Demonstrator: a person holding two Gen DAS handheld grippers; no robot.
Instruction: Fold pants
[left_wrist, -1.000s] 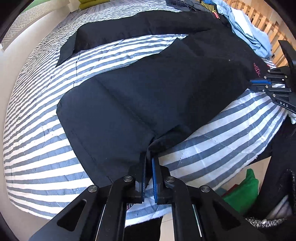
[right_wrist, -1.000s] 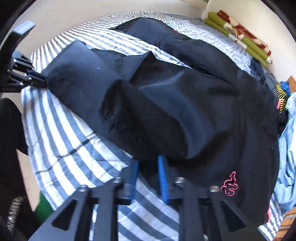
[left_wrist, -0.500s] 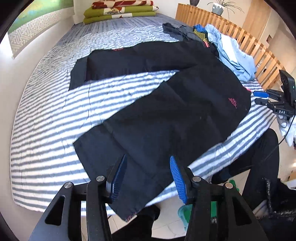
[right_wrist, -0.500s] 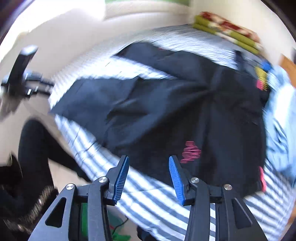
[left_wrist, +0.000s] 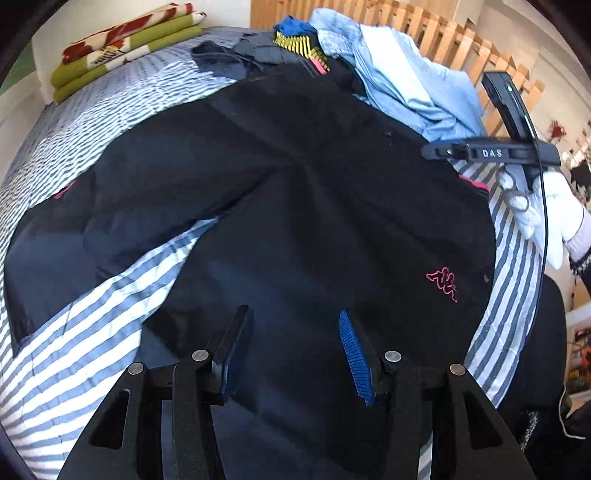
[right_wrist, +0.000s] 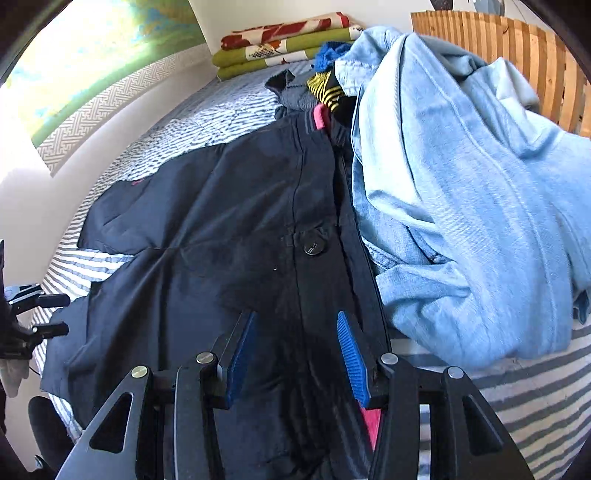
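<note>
Black pants (left_wrist: 295, 203) with a small pink logo (left_wrist: 443, 282) lie spread flat on the striped bedcover (left_wrist: 85, 354), legs running off to the left. My left gripper (left_wrist: 293, 317) is open over the near thigh, nothing between its blue pads. The right wrist view looks along the buttoned waistband (right_wrist: 312, 245) of the pants (right_wrist: 221, 240). There my right gripper (right_wrist: 295, 317) is open just above the waistband cloth, gripping nothing. From the left wrist view the right gripper (left_wrist: 436, 151) shows side-on past the waist, held by a white-gloved hand (left_wrist: 535, 210).
A heap of light blue denim clothes (right_wrist: 461, 203) lies right against the waistband. More garments (left_wrist: 299, 40) and folded green and red blankets (left_wrist: 122, 44) sit at the far end. A wooden slatted rail (left_wrist: 443, 40) runs behind the heap. The bed's near edge is at bottom right.
Both grippers were shut on the pants' near edge a second ago; they let go, opened, and swung toward the waist end. The pants now lie flatter.
</note>
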